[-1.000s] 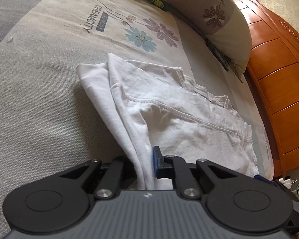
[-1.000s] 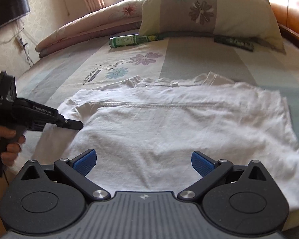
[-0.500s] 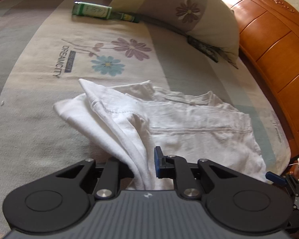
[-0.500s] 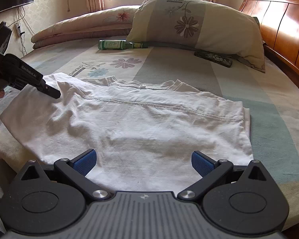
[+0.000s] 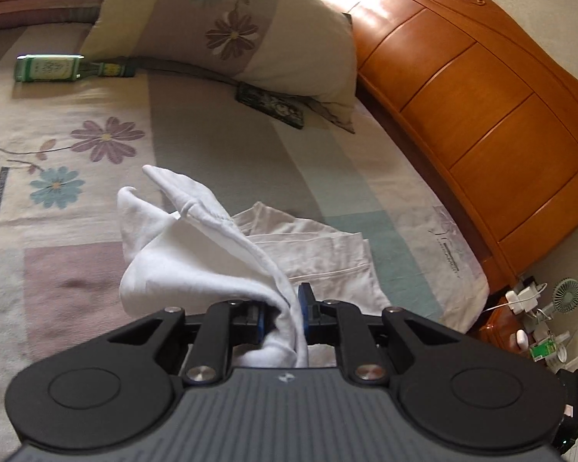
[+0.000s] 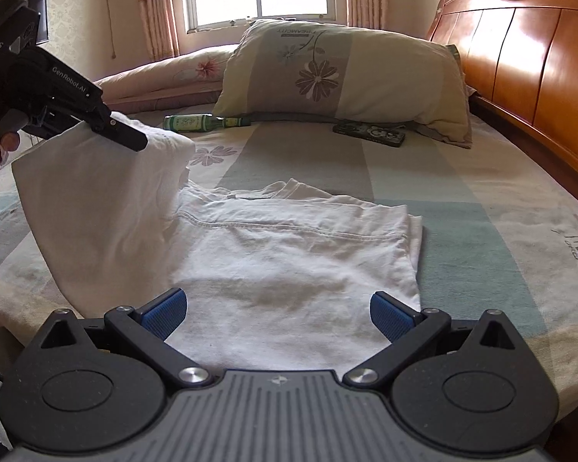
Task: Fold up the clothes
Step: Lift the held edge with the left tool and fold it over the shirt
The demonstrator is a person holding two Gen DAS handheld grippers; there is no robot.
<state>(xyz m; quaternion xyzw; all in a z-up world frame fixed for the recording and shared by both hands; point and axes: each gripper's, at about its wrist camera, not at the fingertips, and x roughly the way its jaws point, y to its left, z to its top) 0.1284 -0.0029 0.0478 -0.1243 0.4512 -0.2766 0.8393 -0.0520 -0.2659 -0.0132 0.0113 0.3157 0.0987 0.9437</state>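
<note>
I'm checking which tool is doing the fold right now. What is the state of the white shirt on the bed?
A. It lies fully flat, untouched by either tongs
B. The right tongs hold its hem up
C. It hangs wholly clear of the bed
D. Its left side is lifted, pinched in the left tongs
D: the left tongs are shut on a bunched edge of the white shirt, raised on that side, while the right tongs stand open, empty.

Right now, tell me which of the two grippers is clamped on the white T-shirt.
The left gripper: its blue pads pinch a bunched edge of the white T-shirt, lifting that side. The right gripper is open, nothing between its pads.
</note>
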